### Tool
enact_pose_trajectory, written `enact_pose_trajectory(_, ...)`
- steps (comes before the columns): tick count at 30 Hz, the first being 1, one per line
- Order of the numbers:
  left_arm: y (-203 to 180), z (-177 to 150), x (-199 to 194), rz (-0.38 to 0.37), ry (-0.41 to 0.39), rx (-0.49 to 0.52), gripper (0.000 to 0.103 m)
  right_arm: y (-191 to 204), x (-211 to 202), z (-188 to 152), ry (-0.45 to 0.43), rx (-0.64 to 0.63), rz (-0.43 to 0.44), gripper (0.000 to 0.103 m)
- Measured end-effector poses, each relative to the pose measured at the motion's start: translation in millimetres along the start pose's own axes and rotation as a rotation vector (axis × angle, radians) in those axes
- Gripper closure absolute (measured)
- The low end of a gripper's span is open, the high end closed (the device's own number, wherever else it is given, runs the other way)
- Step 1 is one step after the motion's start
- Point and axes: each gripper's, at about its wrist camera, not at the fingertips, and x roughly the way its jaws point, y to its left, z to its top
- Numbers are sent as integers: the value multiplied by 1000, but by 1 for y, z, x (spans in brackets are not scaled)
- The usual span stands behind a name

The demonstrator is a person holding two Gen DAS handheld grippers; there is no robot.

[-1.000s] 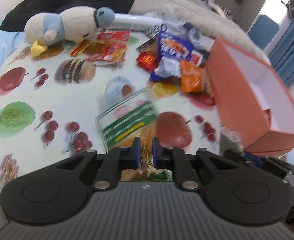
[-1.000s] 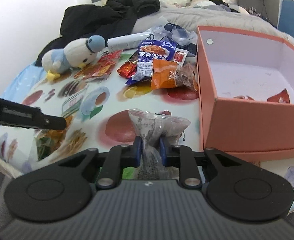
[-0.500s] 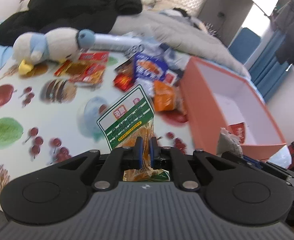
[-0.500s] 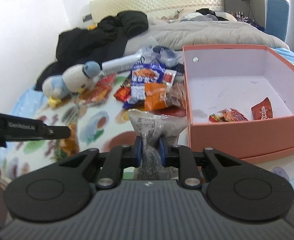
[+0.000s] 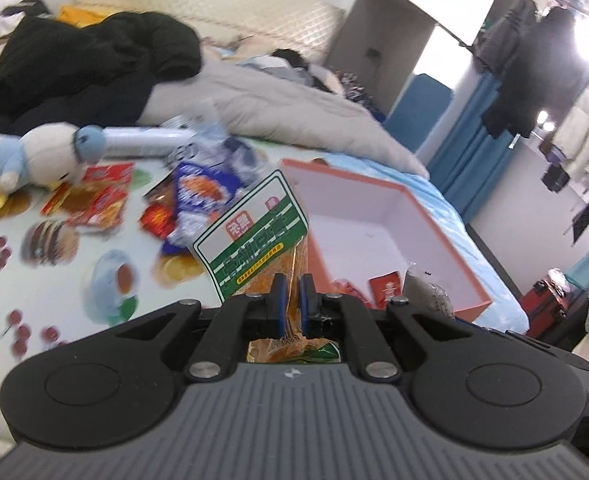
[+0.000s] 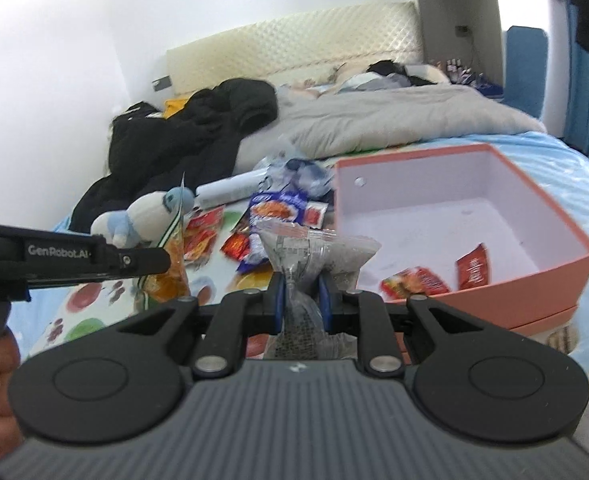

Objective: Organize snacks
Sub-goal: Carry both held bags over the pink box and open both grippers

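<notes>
Carry step: left gripper (image 5: 290, 294) clenched on green-label snack bag (image 5: 254, 236), right gripper (image 6: 300, 294) on clear packet (image 6: 314, 250); next, release both inside the pink box (image 6: 534, 280)

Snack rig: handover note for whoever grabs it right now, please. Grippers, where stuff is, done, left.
Left gripper: shut on the green-label snack bag, lifted off the bed.
Right gripper: shut on the clear grey packet, also in the air.
Orange box: open, to the right of the pile, holding two red sachets.
Done: those two boxed; two more picked up.
Left: drop both held packs in the box, then clear the snack pile beside the plush penguin.
</notes>
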Motion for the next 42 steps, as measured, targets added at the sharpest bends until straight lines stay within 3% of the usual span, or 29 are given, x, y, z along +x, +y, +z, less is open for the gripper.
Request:
enact_pose_trajectory(9, -56, 32, 34, -78, -16, 84, 95, -47, -3, 22, -47, 36, -103, 82)
enact_pose_trajectory(15, -85, 60, 80, -109, 3, 120, 95, -79, 16, 45, -56, 45, -152, 81)
enact_pose_trajectory(20, -102, 87, 134, -122, 64, 117, 95, -104, 39, 71, -74, 9, -212, 81)
enact_pose_trajectory(26, -118, 105, 204, -87, 192, 140, 95, -135, 80, 92, 60, 32, -200, 81)
enact_pose_trajectory(32, -112, 99, 253, -77, 341, 101, 95, -156, 118, 83, 213, 73, -220, 81)
enact_pose_trajectory(41, -108, 96, 256, -40, 351, 125, 93, -169, 130, 74, 266, 117, -222, 80)
enact_pose_trajectory(42, -109, 96, 253, -32, 353, 124, 89, -169, 130, 74, 271, 124, -225, 75)
